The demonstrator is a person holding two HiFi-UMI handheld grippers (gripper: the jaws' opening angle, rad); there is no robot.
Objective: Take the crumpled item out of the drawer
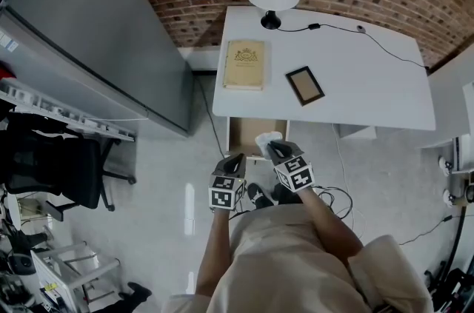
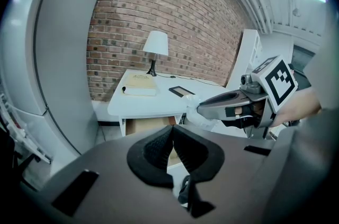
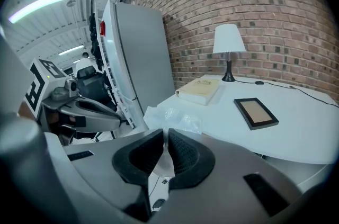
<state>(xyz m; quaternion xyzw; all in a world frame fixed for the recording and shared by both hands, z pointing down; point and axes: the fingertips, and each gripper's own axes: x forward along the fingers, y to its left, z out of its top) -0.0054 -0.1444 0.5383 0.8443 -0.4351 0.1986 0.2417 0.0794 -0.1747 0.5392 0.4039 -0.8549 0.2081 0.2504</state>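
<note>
The crumpled plastic is pinched by one edge in the right tool, jaws narrow on it, held over the open drawer at the tabletop's front-left corner, seemingly to clear it, while the left tool hangs beside, closed and empty.

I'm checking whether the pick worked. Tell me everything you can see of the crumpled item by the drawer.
The crumpled item looks like thin, clear, wrinkled plastic film, glossy where light catches it. The right gripper pinches one edge between nearly closed jaws; the rest bunches beyond the tips. In the head view it shows over the right side of the open drawer, seemingly lifted clear.
</note>
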